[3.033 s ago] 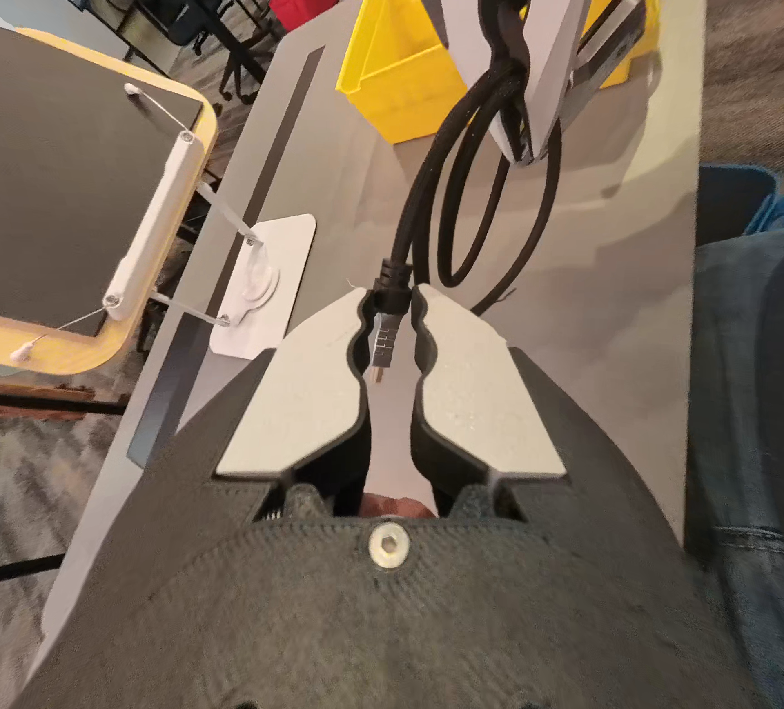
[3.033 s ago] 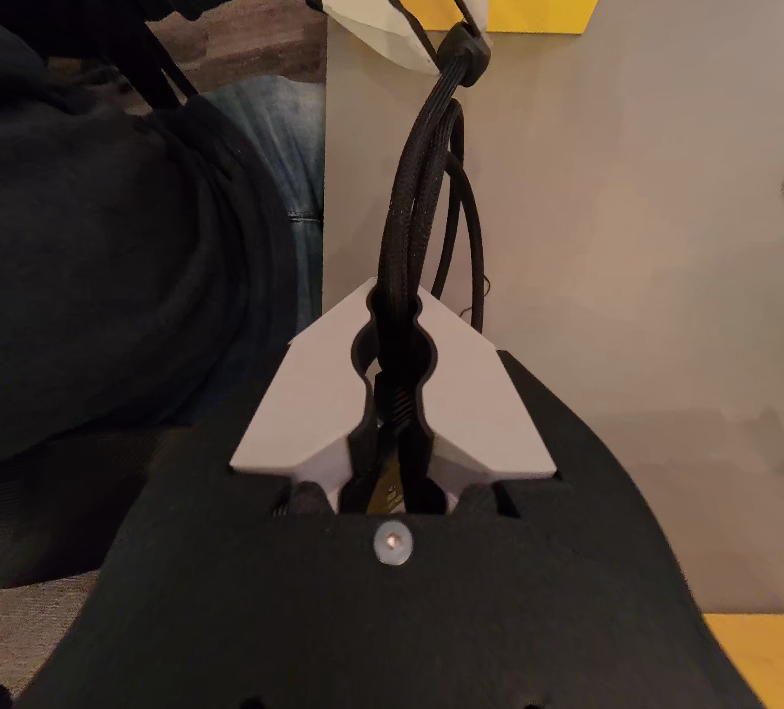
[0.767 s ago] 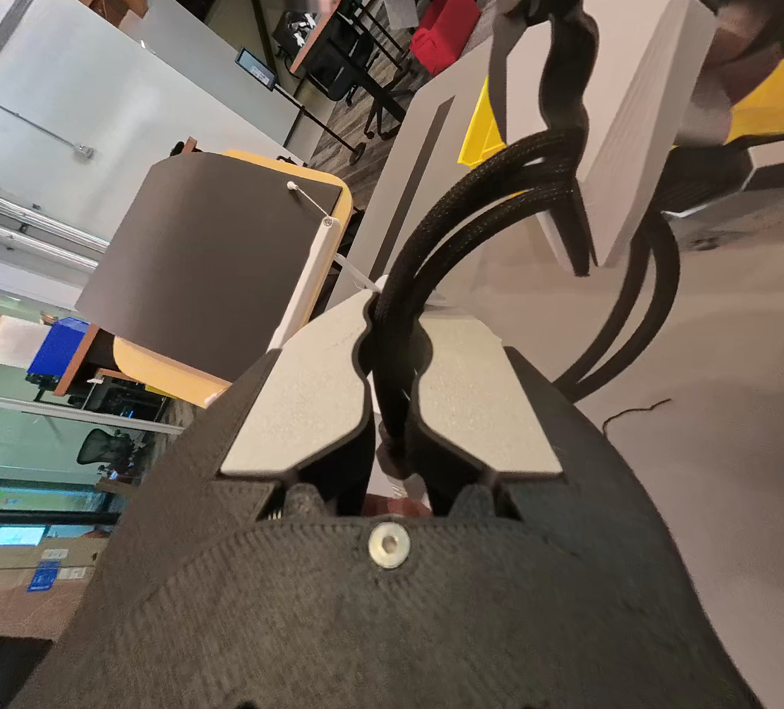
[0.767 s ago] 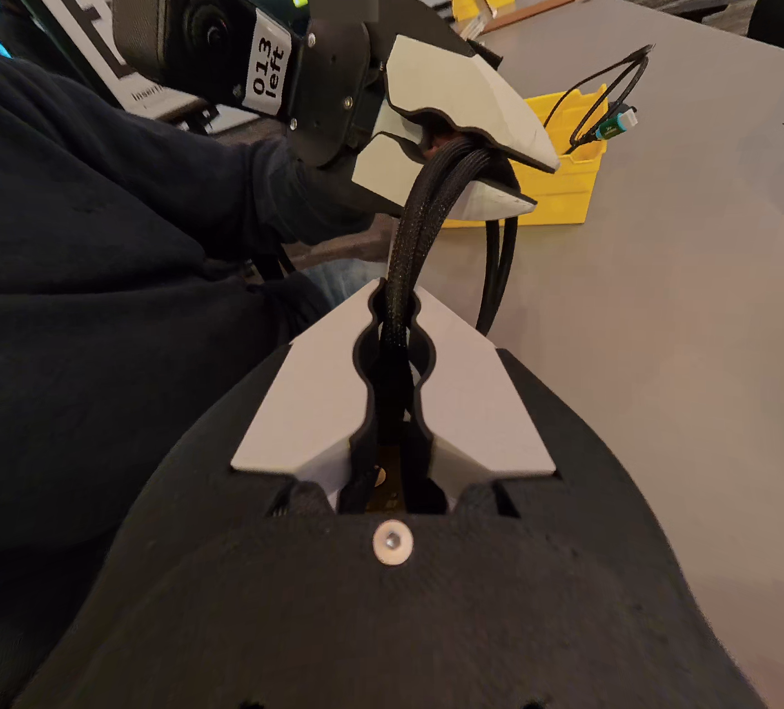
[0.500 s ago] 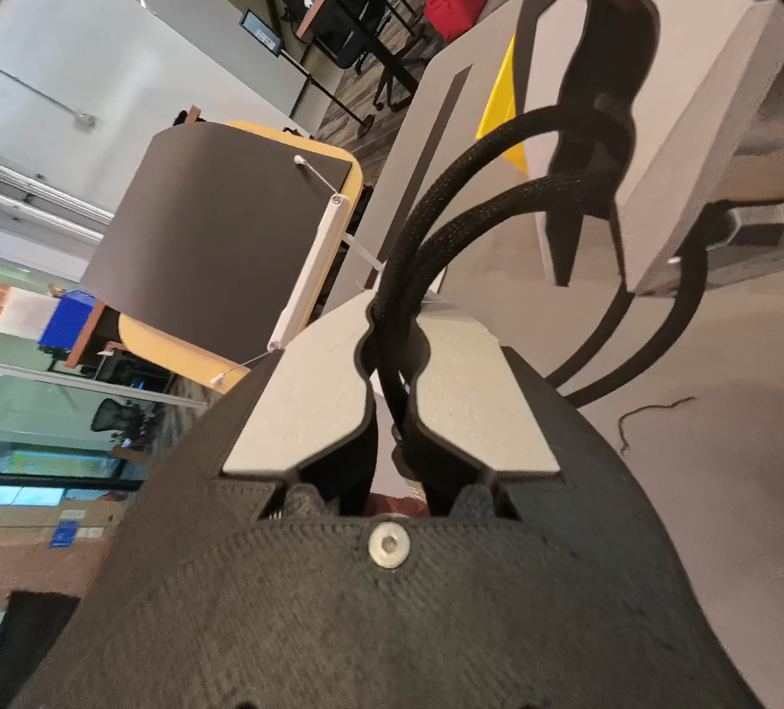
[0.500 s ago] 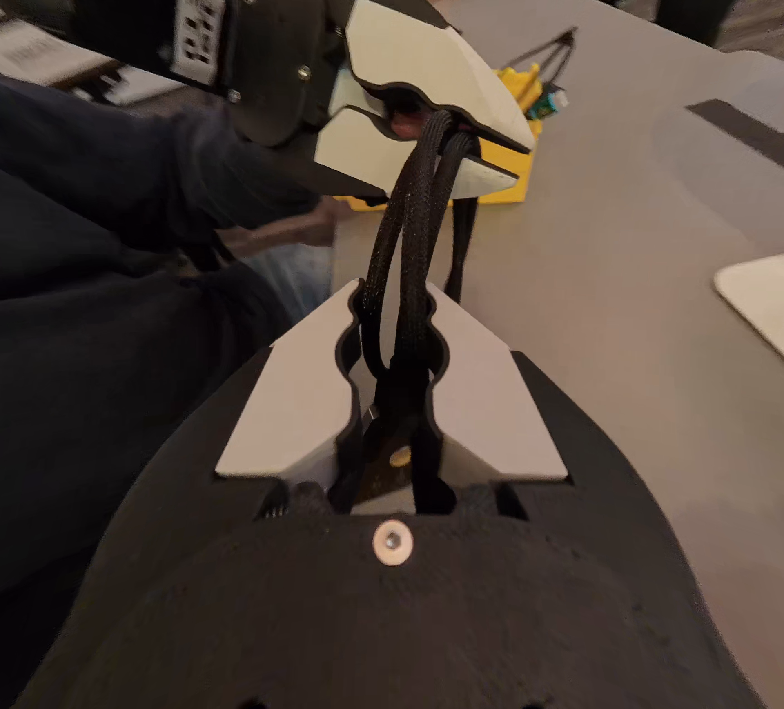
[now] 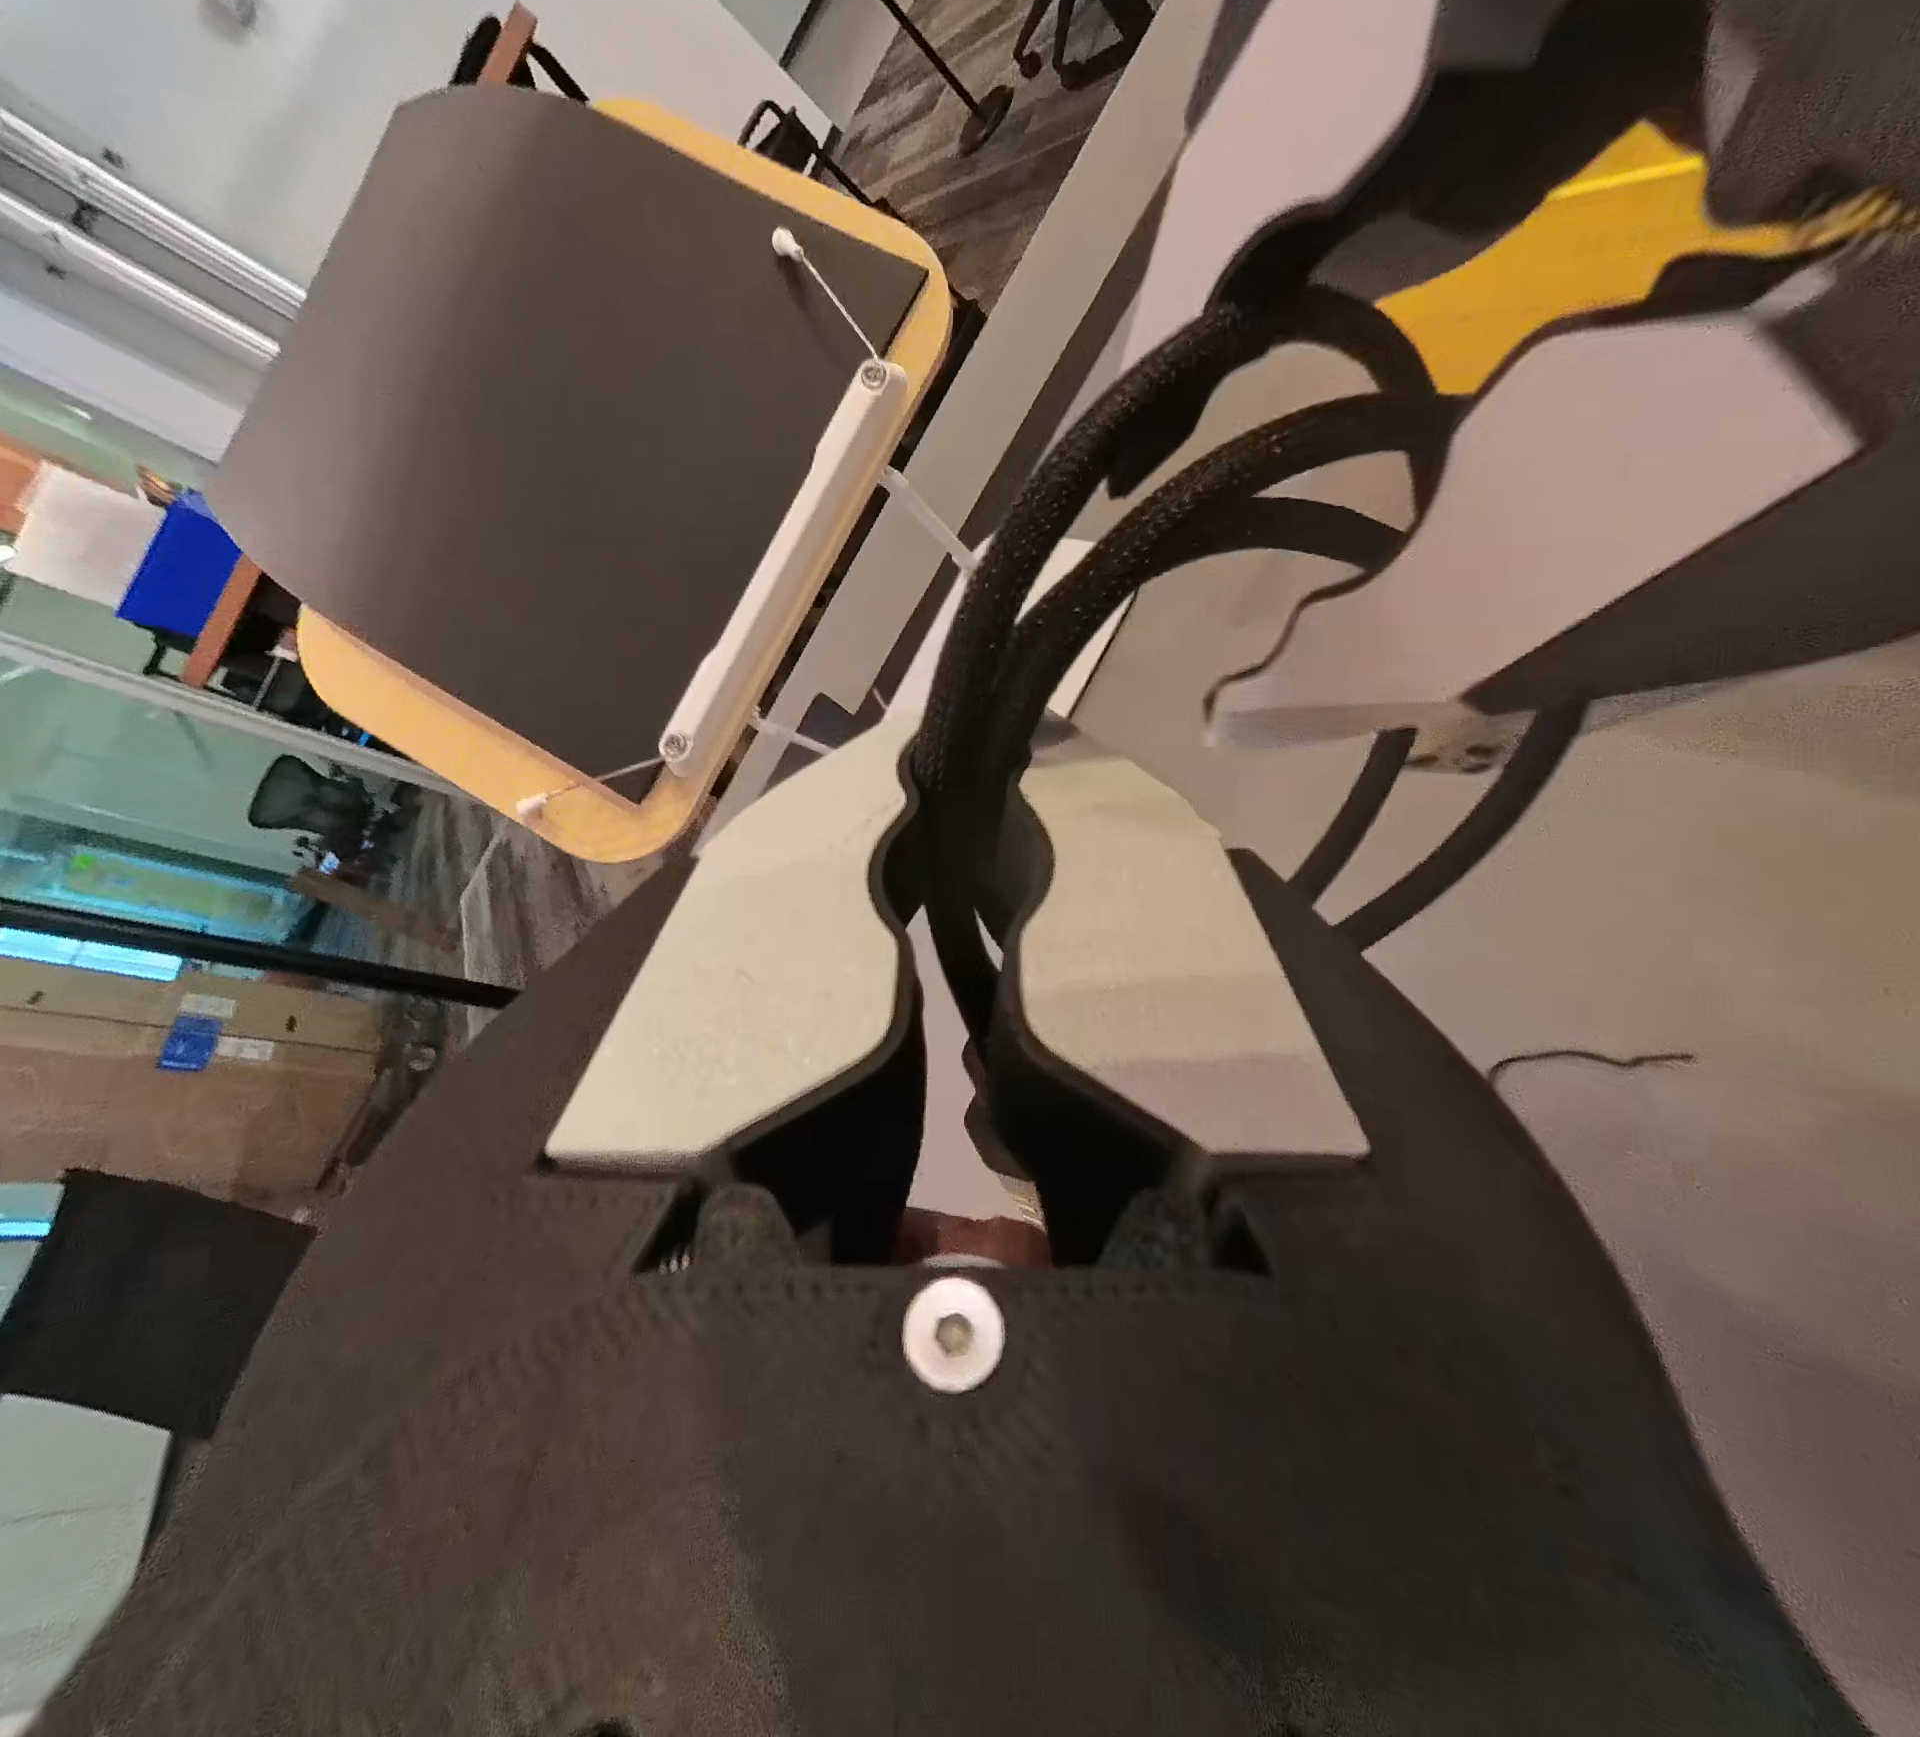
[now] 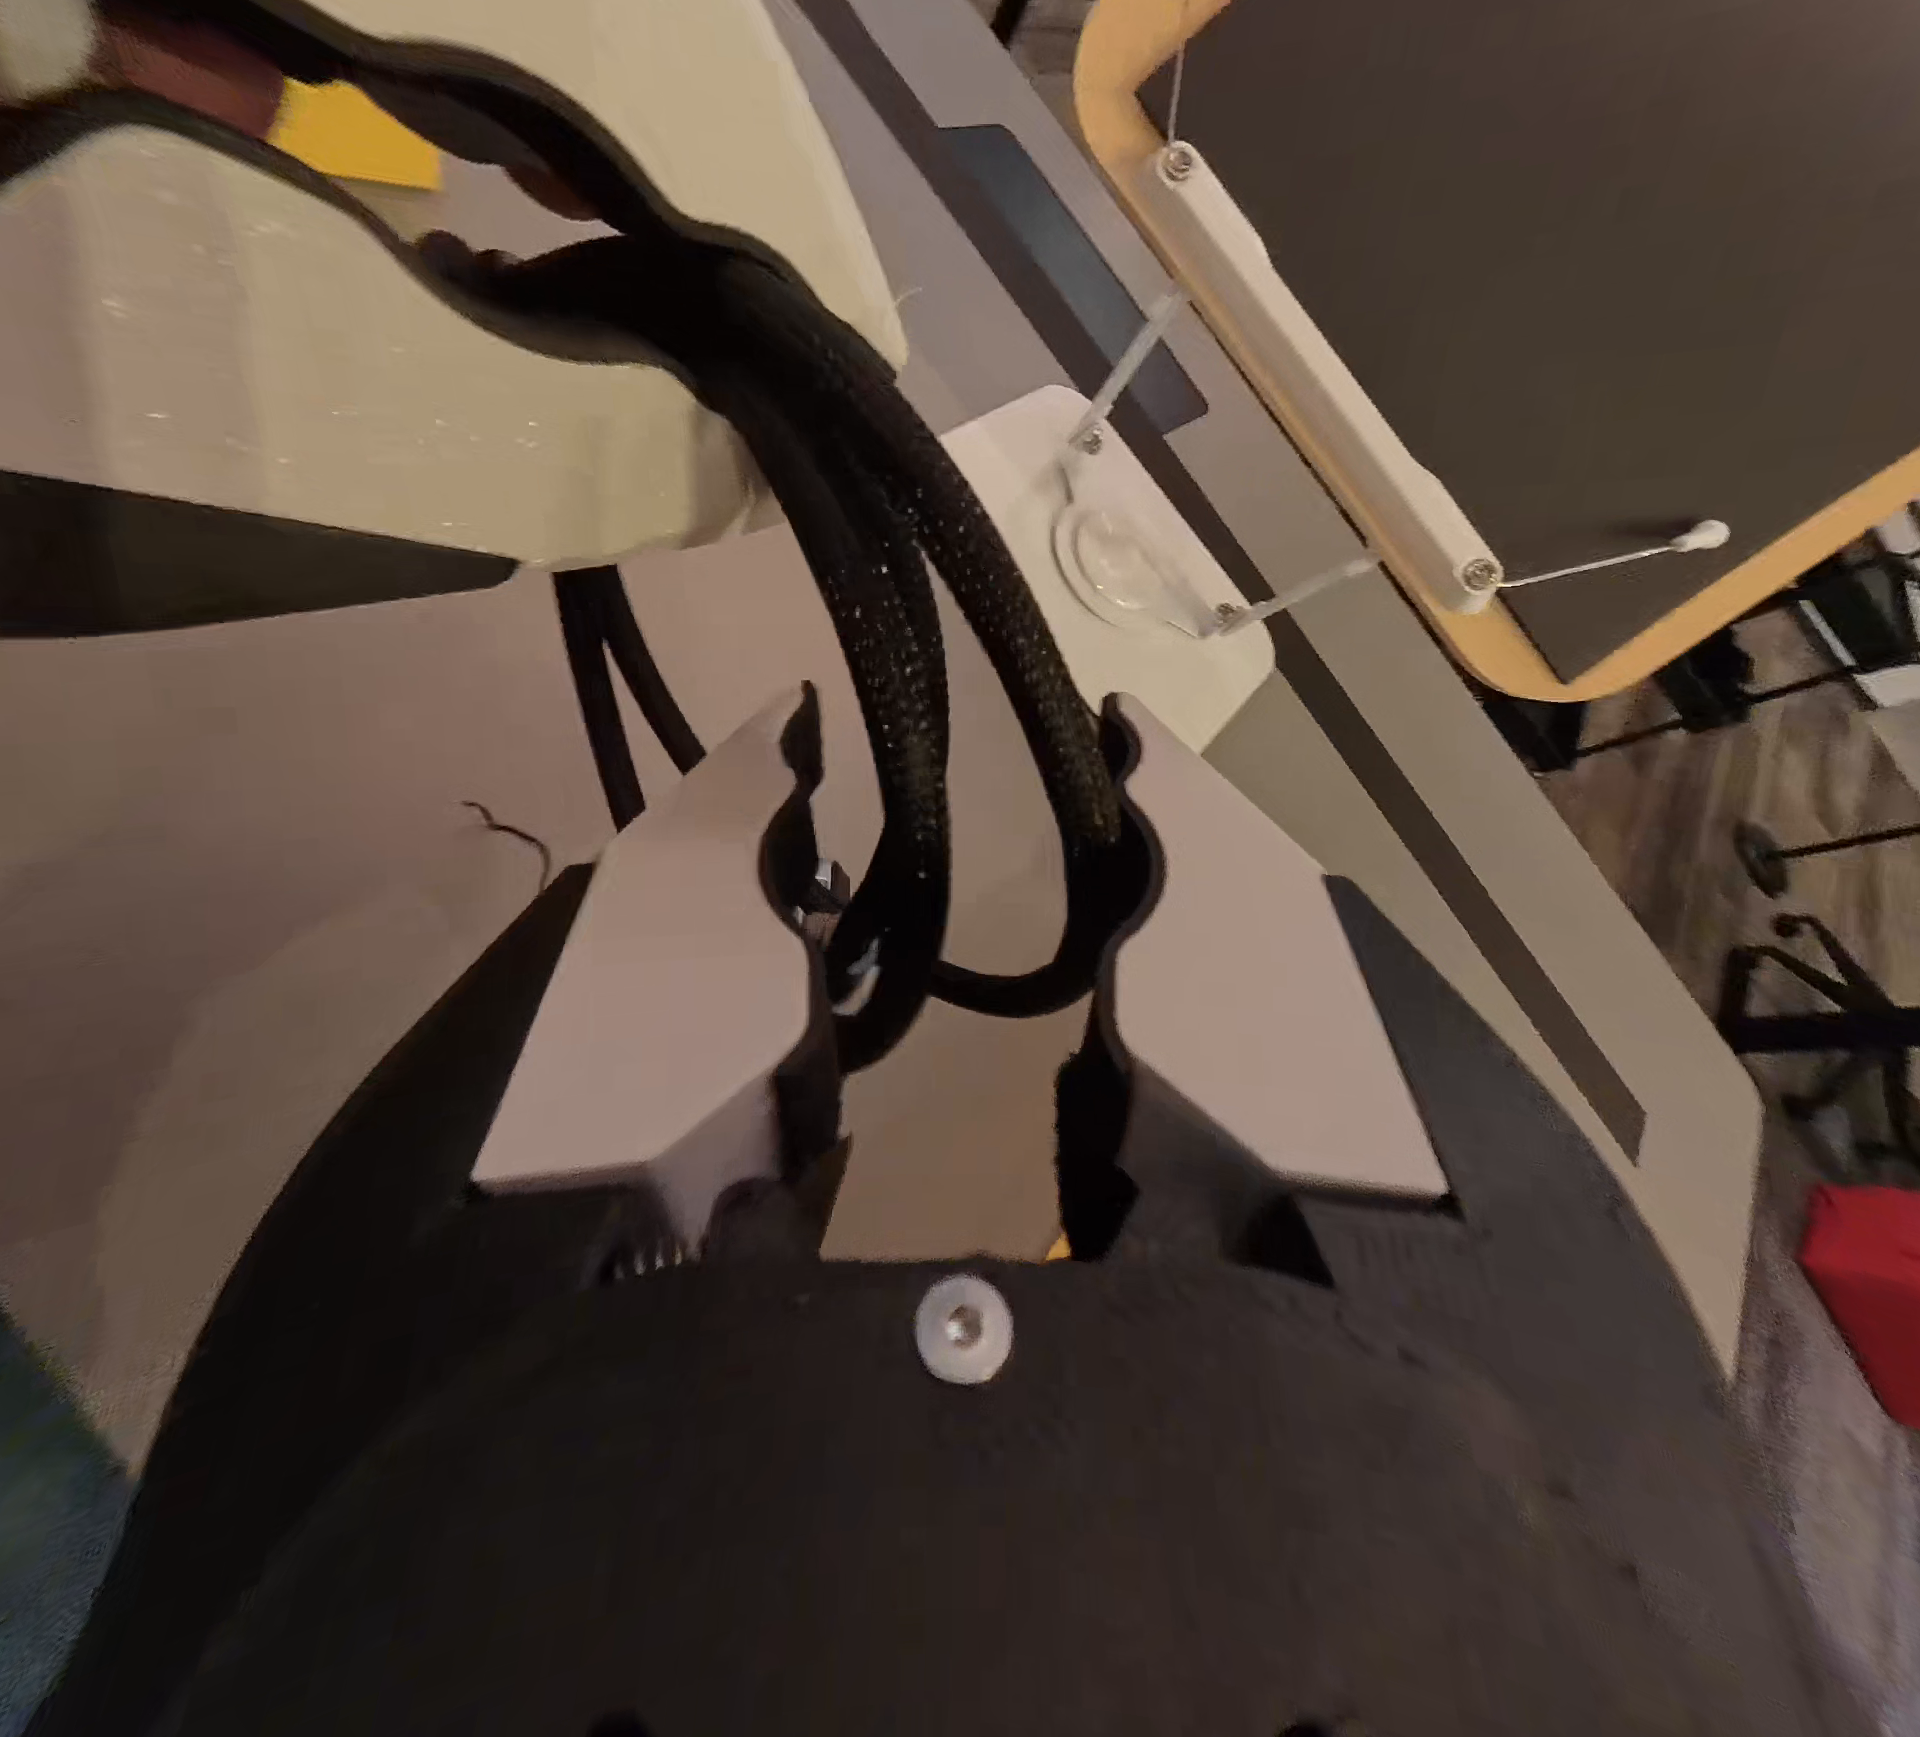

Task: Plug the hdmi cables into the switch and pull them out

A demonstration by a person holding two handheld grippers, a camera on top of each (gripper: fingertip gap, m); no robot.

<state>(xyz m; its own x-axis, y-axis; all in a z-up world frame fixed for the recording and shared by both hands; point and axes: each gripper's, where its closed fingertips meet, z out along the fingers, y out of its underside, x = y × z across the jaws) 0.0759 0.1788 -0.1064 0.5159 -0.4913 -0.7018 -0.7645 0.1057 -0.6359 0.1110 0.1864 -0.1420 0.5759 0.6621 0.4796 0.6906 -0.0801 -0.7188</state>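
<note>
The grey surface (image 7: 1714,908) runs under both tools. The left tongs (image 7: 966,814) are clamped on the black braided cables (image 7: 1049,565), whose plug sits half hidden deep between the fingers. The right tongs (image 8: 961,731) stand parted, cable loops lying loose between them. The switch is blurred and largely hidden.

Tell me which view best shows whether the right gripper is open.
The right wrist view. The right gripper's jaws stand well apart there, with the black cable looping loose between them. The left wrist view shows that gripper only from the side, blurred, its jaws parted around the cable that the left gripper clamps.
</note>
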